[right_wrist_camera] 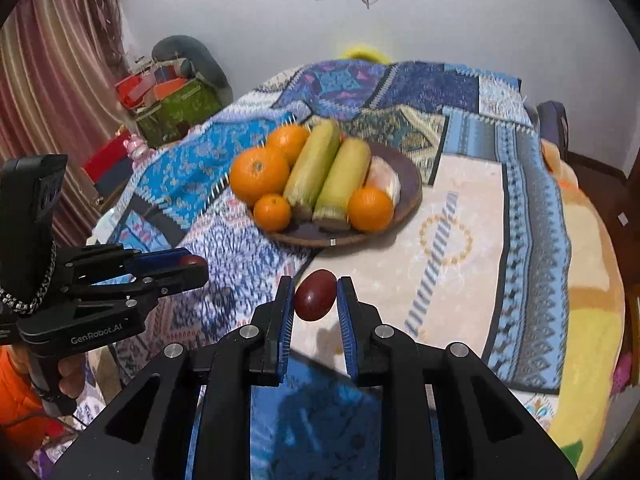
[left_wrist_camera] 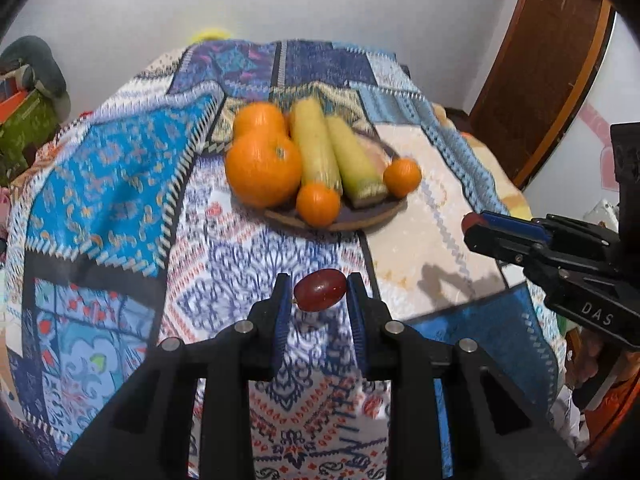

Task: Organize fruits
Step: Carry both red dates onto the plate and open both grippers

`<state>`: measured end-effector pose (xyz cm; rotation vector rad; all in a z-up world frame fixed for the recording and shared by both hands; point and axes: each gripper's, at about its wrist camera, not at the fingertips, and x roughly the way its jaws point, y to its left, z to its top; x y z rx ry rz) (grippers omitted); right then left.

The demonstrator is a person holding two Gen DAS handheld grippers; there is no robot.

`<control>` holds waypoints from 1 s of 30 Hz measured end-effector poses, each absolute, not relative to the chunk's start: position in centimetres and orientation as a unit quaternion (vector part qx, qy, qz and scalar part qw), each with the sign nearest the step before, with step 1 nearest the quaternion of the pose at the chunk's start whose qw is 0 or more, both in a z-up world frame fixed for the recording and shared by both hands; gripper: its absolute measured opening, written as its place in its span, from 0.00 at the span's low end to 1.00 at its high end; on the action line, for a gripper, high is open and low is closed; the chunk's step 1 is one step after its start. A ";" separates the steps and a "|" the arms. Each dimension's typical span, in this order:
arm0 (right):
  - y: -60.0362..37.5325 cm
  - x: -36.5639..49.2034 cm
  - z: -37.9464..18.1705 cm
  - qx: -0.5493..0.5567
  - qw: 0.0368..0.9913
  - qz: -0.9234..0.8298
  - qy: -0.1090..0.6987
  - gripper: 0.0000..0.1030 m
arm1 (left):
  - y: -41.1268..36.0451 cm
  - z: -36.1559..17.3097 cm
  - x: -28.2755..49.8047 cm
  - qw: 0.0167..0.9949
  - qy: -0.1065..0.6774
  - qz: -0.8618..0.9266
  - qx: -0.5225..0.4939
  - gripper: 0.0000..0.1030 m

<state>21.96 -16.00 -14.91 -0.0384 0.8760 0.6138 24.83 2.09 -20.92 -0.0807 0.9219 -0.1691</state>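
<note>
Grapes pinched between closed jaws: left gripper (left_wrist_camera: 319, 294) holds one red grape (left_wrist_camera: 320, 290), right gripper (right_wrist_camera: 313, 298) another grape (right_wrist_camera: 315, 295); overtight pads may crush or eject them short of the plate (right_wrist_camera: 412, 184) ahead.

White wall (right_wrist_camera: 248, 8), striped curtain (right_wrist_camera: 52, 92), wooden door (left_wrist_camera: 548, 64), patchwork-covered table (right_wrist_camera: 532, 184).

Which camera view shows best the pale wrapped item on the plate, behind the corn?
The right wrist view: the pale wrapped item shows clearly on the plate. In the left wrist view only a blurred sliver shows beside the corn.
</note>
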 end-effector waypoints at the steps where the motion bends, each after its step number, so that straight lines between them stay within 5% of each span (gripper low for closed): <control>1: -15.9 22.1 -14.7 -0.019 0.861 0.294 0.414 0.19 | 2.1 -20.6 25.0 0.893 0.440 -0.081 -0.038 0.27; 30: -13.2 31.1 -14.9 -0.048 0.873 0.292 0.387 0.19 | 1.3 -20.0 34.1 0.910 0.404 -0.086 -0.040 0.27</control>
